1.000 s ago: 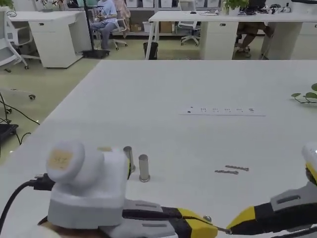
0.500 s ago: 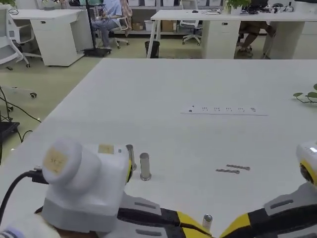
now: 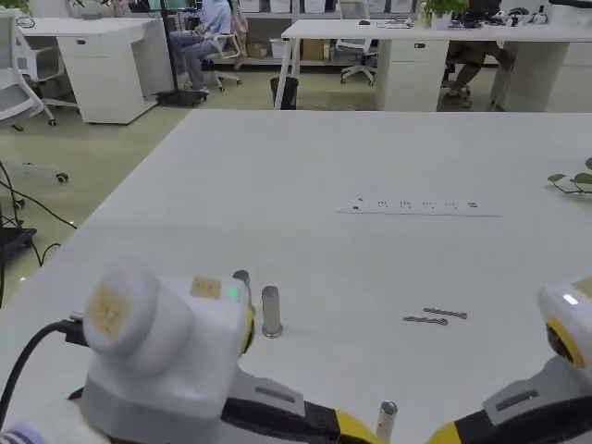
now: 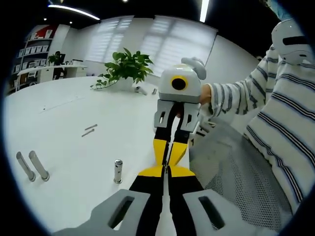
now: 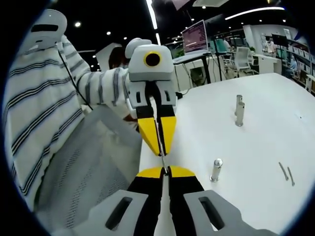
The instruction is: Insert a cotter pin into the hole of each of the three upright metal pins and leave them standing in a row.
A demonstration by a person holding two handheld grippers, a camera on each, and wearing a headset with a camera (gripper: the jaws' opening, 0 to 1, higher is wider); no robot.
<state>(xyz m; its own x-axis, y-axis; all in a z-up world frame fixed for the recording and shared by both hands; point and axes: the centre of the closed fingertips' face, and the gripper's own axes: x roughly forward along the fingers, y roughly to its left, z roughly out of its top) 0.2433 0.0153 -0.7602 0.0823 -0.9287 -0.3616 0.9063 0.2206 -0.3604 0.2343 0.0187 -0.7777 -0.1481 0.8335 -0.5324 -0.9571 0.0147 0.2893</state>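
Three metal pins stand upright on the white table: two close together (image 3: 270,311) at the left and one (image 3: 387,418) near the front edge. Two cotter pins (image 3: 435,316) lie flat to the right. My left gripper (image 4: 166,172) and right gripper (image 5: 165,171) meet tip to tip over the table's front edge, both shut. A thin cotter pin (image 5: 162,153) is pinched between the two tips. The near pin (image 4: 118,171) stands just beside the joined tips, untouched. It appears in the right gripper view as well (image 5: 215,169).
A flat white strip with dark marks (image 3: 416,205) lies mid-table. A leafy plant (image 3: 575,179) sits at the right edge. A person's striped sleeve (image 4: 256,93) and a grey mesh chair (image 4: 236,172) are close behind the table edge. Desks and seated people are in the background.
Both grippers have drawn back toward the person, so their joined tips have dropped off the bottom of the head view. The near pin now stands in full sight. The pins on the table have not moved.
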